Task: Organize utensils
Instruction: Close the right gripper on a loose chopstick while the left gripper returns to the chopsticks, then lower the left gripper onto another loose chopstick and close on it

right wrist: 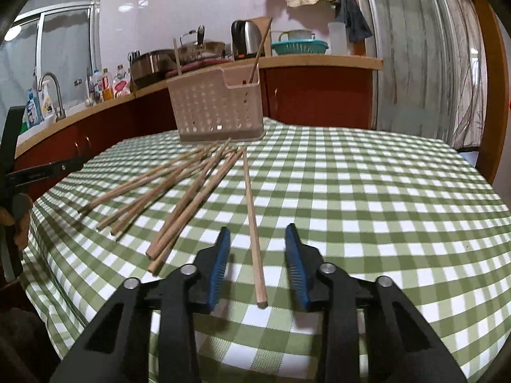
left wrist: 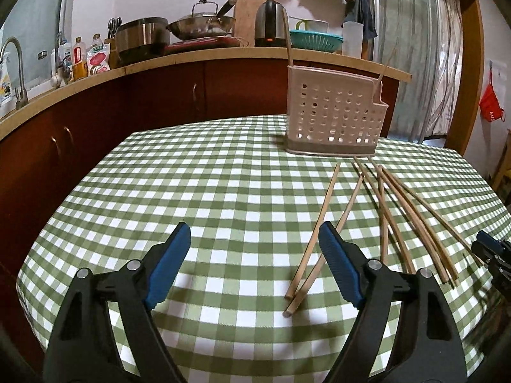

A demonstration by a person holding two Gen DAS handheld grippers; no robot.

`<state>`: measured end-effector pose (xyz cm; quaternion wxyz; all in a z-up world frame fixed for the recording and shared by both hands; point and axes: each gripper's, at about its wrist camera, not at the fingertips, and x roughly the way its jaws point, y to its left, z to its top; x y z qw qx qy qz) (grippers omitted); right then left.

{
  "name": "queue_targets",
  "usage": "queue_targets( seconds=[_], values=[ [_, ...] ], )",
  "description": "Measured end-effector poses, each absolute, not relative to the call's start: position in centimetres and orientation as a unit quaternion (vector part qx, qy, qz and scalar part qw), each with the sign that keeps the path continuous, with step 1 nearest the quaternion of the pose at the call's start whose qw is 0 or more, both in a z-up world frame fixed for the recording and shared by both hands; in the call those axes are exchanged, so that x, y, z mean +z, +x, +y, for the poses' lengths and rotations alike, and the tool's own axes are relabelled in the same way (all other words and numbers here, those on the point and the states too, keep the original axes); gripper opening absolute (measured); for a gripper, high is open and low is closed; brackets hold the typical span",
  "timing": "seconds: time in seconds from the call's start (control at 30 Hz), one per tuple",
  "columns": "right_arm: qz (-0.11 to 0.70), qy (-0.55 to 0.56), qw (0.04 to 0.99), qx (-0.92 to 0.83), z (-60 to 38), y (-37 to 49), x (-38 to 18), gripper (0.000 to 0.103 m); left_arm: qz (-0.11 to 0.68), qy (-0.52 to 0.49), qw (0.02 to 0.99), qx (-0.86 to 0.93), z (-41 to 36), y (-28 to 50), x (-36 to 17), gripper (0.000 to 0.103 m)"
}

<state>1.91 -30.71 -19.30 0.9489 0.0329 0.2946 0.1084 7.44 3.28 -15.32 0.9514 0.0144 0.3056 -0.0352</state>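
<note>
Wooden chopsticks [right wrist: 179,198] lie loose on a table [right wrist: 367,210] spread with a green-and-white gingham cloth. They are slender, pale brown rods with a matt, unvarnished look, squared or blunt at the thick ends and tapering toward the far tips. Most form a fan whose narrow ends gather just before a holder [right wrist: 217,108]; several cross one another. One chopstick [right wrist: 254,233] lies apart from the fan, running almost straight toward the right wrist camera.

The holder is a beige plastic caddy, rectangular, its walls pierced with regular rows of round holes, with a darker solid band along the base. It stands upright at the far side of the table. Two chopsticks already stand in it, one near each end, both leaning slightly.

The right gripper [right wrist: 257,239] straddles the lone chopstick: black rigid arms with metal pivot pins, blue ribbed pads on the inner faces. Its jaws are partly apart, a gap on either side of the stick, so the pads do not press on it.

The left gripper [left wrist: 254,239], of the same make, hangs wide open over the cloth. Two chopsticks [left wrist: 314,242] lie between its fingers close to the right-hand pad, untouched.

Behind the table runs a counter [left wrist: 191,59] with red-brown cabinet doors, bearing steel pots, a kettle and bottles.
</note>
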Motion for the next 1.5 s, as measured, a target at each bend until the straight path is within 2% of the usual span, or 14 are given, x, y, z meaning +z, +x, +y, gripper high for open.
queue_targets(
  seconds=[0.17,0.23,0.3,0.97,1.3,1.5],
  values=[
    [0.306,0.022,0.945,0.112,-30.2,1.9,-19.6,0.011,0.313,0.019,0.949,-0.035,3.4,7.3,-16.1,0.078],
    [0.307,0.017,0.945,0.114,-30.0,1.9,-19.6,0.009,0.317,0.022,0.948,-0.034,3.4,7.4,-16.4,0.076],
    [0.308,0.013,0.944,0.115,-29.8,1.9,-19.7,0.009,0.323,0.023,0.946,-0.033,3.4,7.6,-16.7,0.073],
    [0.309,0.013,0.944,0.116,-29.8,2.0,-19.6,0.009,0.367,0.038,0.928,-0.050,2.3,8.0,-19.1,0.071],
    [0.310,0.013,0.944,0.116,-29.8,2.0,-19.6,0.009,0.375,0.032,0.924,-0.075,1.7,7.7,-19.2,0.055],
    [0.310,0.013,0.944,0.116,-29.8,2.1,-19.6,0.009,0.374,0.032,0.923,-0.078,1.5,7.8,-19.1,0.053]
  ],
)
